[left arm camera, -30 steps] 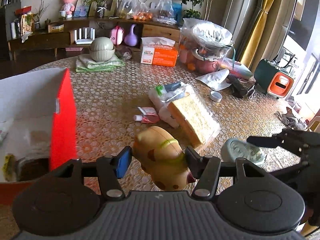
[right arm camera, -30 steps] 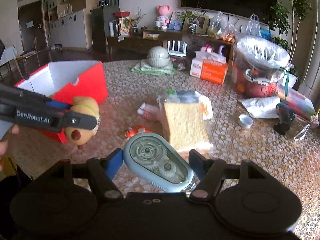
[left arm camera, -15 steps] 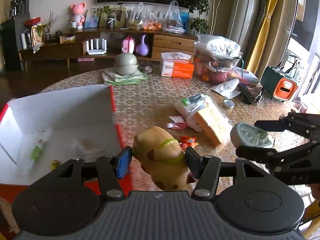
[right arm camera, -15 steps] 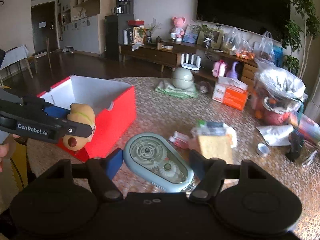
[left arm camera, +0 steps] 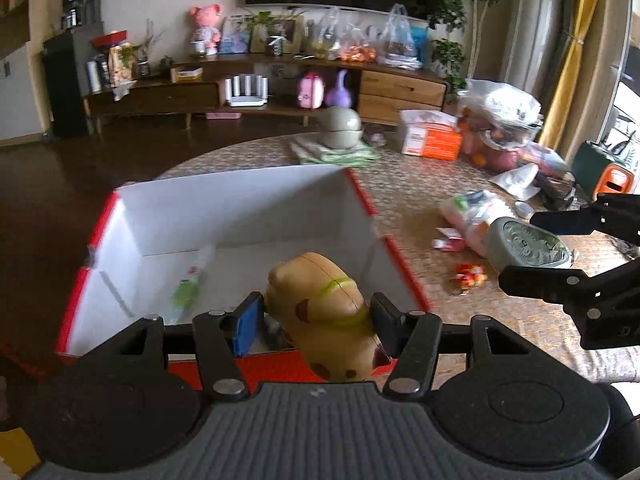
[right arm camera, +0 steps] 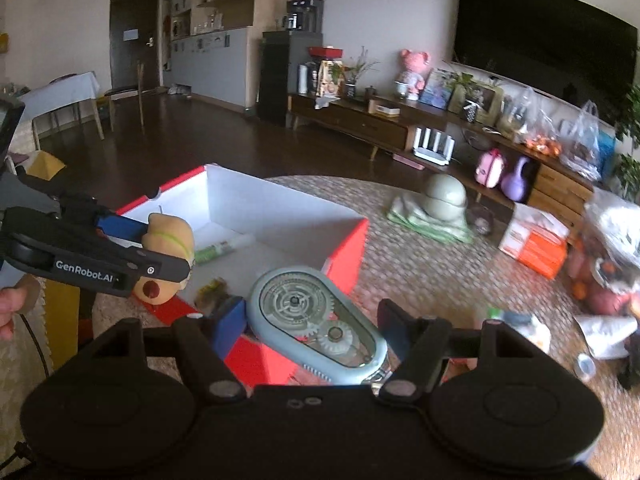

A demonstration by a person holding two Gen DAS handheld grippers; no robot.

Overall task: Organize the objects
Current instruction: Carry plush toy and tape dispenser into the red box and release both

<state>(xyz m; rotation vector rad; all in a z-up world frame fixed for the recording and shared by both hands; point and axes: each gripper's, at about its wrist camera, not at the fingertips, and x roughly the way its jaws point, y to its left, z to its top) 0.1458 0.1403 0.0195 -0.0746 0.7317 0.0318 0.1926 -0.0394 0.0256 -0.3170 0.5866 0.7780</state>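
Mid-task, two items in transit. Left gripper (left arm camera: pixel 316 316) clamped part-open on tan toy dog (left arm camera: pixel 324 312), held above near end of red box (left arm camera: pixel 240 208) — not yet dropped. Right gripper (right arm camera: pixel 312 328) clamped part-open on grey-blue tape dispenser (right arm camera: pixel 316 320), over box's near right corner, also not released. Already in box: green-white tube (right arm camera: pixel 224 247) plus some small bits. Left on table (left arm camera: pixel 440 184), right of box: bagged bread and packets (left arm camera: pixel 472 216), small red wrapper (left arm camera: pixel 470 273), flat sachet (left arm camera: pixel 448 240) — remainder to collect after these two drops.
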